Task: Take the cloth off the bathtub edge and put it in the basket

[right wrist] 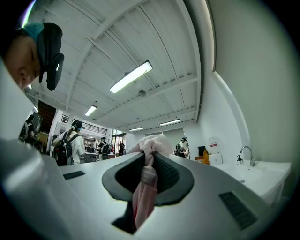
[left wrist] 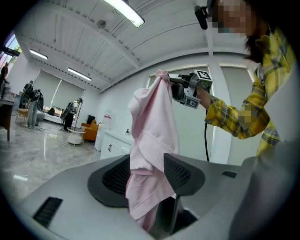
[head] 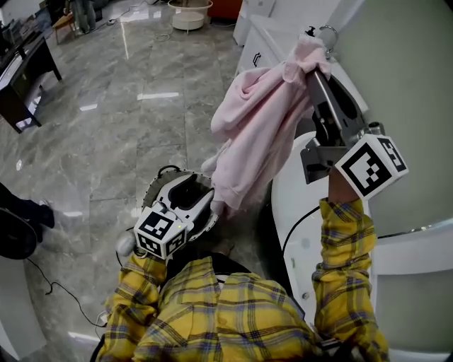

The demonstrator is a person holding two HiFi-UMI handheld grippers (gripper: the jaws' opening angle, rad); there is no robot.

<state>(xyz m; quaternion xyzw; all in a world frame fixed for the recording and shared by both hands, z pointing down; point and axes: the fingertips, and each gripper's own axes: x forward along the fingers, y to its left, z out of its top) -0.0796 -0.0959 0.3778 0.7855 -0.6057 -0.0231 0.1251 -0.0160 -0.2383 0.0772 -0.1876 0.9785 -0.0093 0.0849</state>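
Note:
A pink cloth [head: 255,120] hangs in the air over the floor beside the white bathtub [head: 287,205]. My right gripper [head: 316,65] is raised high and shut on the cloth's top corner; in the right gripper view the fabric [right wrist: 149,143] is bunched tight between its pads. My left gripper [head: 212,205] is low, at the cloth's bottom end. Its jaws stand apart in the left gripper view, and the cloth [left wrist: 152,126] hangs loosely between the left gripper's [left wrist: 146,171] pads. The right gripper [left wrist: 177,89] shows there too, holding the cloth's top.
A round white container [head: 190,13] stands on the grey tile floor far ahead. A white cabinet [head: 255,42] and a faucet [head: 329,32] are beyond the tub. A dark desk [head: 21,71] is at the left, and a cable [head: 56,290] lies on the floor.

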